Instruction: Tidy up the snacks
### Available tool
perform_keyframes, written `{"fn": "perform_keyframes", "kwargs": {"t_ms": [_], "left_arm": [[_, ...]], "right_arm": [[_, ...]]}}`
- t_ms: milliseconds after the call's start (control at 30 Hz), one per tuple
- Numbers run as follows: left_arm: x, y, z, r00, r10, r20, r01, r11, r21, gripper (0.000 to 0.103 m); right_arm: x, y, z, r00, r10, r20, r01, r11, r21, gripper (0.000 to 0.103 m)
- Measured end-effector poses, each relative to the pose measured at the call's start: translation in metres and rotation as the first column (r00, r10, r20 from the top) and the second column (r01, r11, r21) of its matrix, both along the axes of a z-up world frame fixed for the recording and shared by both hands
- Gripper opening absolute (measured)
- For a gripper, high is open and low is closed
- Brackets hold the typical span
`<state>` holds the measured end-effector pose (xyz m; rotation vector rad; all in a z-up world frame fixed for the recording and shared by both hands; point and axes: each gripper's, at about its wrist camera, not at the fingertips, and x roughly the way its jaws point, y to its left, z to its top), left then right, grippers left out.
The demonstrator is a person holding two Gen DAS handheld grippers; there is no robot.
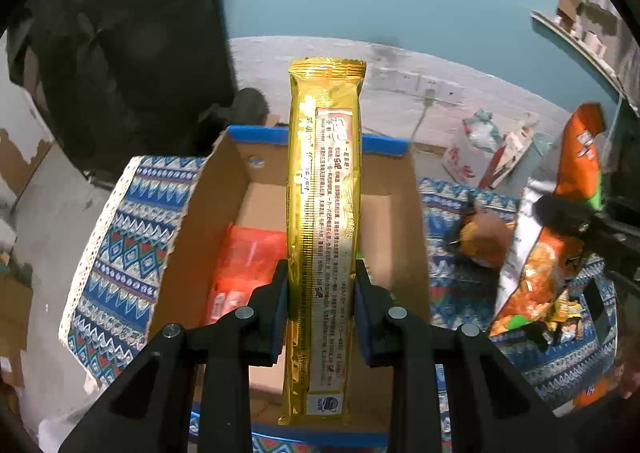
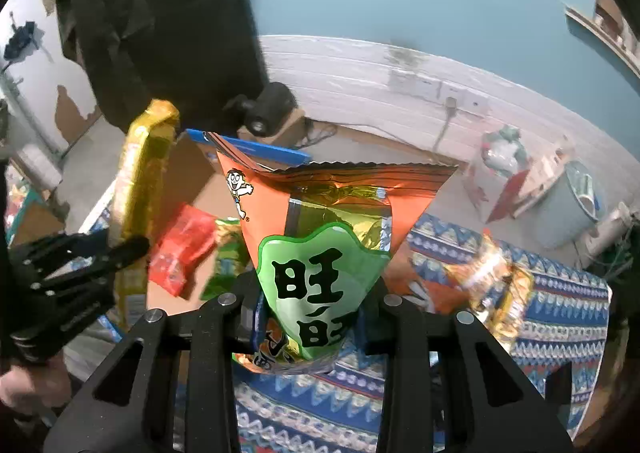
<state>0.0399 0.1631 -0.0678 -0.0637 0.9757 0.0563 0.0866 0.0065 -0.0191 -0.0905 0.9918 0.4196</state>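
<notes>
- The left gripper [image 1: 320,293] clamps a long gold snack pack [image 1: 324,213] between its blue-padded fingers [image 1: 280,317] at the centre of the left wrist view; the pack stands upright along the fingers, its crimped top end near mid-frame.
- Behind and below the gold pack lies an open cardboard box [image 1: 404,213] with blue tape along its far rim; a red packet [image 1: 244,265] rests on the box floor at lower left of centre.
- The box sits on a blue patterned cloth [image 1: 120,237], which shows on both sides of it.
- At the right edge of the same view, the right gripper [image 1: 568,213] appears as a dark, blurred shape closed on an orange snack bag [image 1: 580,157].
- In the right wrist view, that orange bag [image 2: 332,237], with a green panel and a cartoon figure, fills the centre, pinched at its lower part by the right gripper [image 2: 312,317], whose fingers are narrow on it.
- The gold pack [image 2: 136,205] and left gripper [image 2: 120,249] stand at the left of this frame, over the box [image 2: 192,173], where the red packet [image 2: 180,253] and a green packet [image 2: 224,253] lie.
- More orange wrapped snacks [image 2: 492,277], blurred, lie on the cloth [image 2: 560,313] at right.
</notes>
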Motion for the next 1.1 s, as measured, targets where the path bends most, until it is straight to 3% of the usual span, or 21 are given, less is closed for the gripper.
{"fn": "perform_keyframes", "kwargs": {"t_ms": [600, 667, 833, 1100], "left_arm": [[0.006, 0.064, -0.046, 0.984, 0.124, -0.127, -0.128, 0.991, -0.024, 0.030], [0.004, 0.065, -0.045, 0.983, 0.133, -0.125, -0.136, 0.991, -0.013, 0.030], [-0.003, 0.075, -0.038, 0.982, 0.155, -0.107, -0.158, 0.987, -0.014, 0.046], [-0.011, 0.091, -0.026, 0.977, 0.198, -0.083, -0.202, 0.979, -0.037, 0.048]], "right_arm": [[0.019, 0.095, -0.026, 0.987, 0.142, -0.078, -0.140, 0.990, 0.022, 0.032], [0.022, 0.101, -0.029, 0.984, 0.148, -0.095, -0.145, 0.989, 0.037, 0.032], [0.026, 0.122, -0.033, 0.981, 0.163, -0.105, -0.159, 0.986, 0.041, 0.032], [0.032, 0.145, -0.051, 0.971, 0.179, -0.156, -0.172, 0.983, 0.058, 0.032]]}}
